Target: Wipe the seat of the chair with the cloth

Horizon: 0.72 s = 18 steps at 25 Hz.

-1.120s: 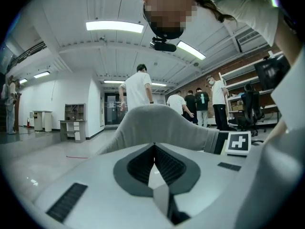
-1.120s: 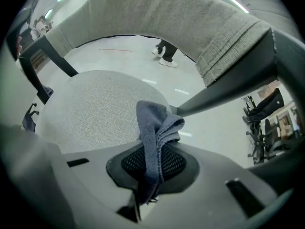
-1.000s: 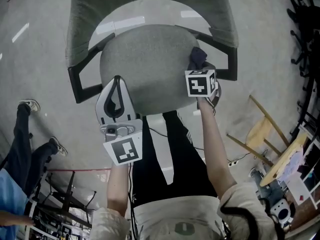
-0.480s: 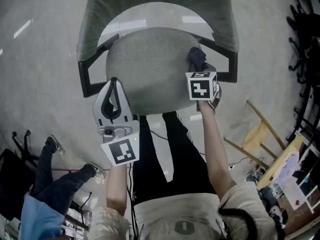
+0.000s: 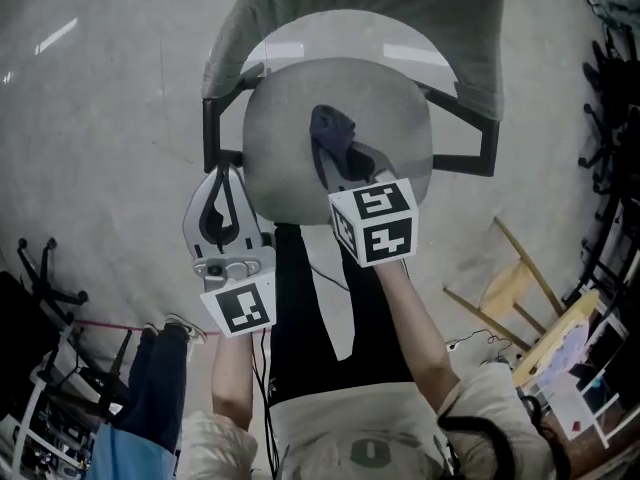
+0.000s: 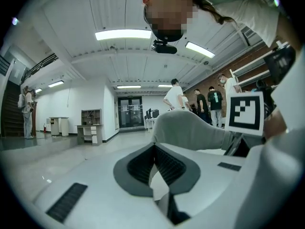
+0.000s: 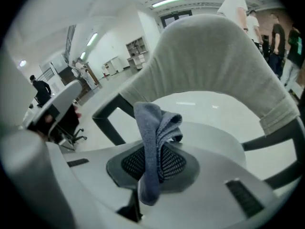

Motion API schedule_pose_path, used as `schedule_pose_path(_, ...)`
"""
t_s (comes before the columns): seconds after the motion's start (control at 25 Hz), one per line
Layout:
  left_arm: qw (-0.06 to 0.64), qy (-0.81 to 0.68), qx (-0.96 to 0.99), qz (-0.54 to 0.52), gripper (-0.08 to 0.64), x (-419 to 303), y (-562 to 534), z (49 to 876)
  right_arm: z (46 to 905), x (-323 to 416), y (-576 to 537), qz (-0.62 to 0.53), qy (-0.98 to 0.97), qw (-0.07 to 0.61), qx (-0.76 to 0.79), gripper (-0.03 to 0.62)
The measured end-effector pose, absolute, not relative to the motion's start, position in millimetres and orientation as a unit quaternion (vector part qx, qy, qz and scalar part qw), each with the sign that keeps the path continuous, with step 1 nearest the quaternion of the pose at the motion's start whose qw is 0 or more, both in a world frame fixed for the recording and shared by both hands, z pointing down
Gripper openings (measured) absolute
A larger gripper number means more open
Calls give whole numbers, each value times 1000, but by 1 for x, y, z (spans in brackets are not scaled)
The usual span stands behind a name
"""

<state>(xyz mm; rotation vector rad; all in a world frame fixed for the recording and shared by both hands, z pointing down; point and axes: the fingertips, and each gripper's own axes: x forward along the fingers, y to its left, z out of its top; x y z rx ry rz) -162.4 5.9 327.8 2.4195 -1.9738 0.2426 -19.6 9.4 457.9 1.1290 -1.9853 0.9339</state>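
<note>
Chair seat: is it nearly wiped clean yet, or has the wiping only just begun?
Done: the cloth is picked up, pinched in the jaws of the right gripper. In hand: it is over the middle of the seat. Left: the wiping itself; no wiped patch shows, so progress cannot be judged. The left gripper, shut and empty, hangs beside the seat.

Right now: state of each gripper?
Left gripper: shut, nothing between its jaws.
Right gripper: shut on the cloth.
</note>
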Motion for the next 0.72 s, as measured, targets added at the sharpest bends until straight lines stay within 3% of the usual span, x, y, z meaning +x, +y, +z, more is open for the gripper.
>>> schedule_pose_path(0.2, 14, -639, 765, 84, 14, -190, 18, 334, 453, -87, 43, 396, -774, 314, 381, 49)
schedule_pose_path(0.52, 16, -641, 762, 92, 14, -217, 25, 340, 528, -157, 89, 542, -732, 258, 322, 49)
schedule_pose_path(0.72, 18, -641, 761, 98, 14, -228, 31, 344, 575, -166, 116, 553, -710, 299, 318, 49)
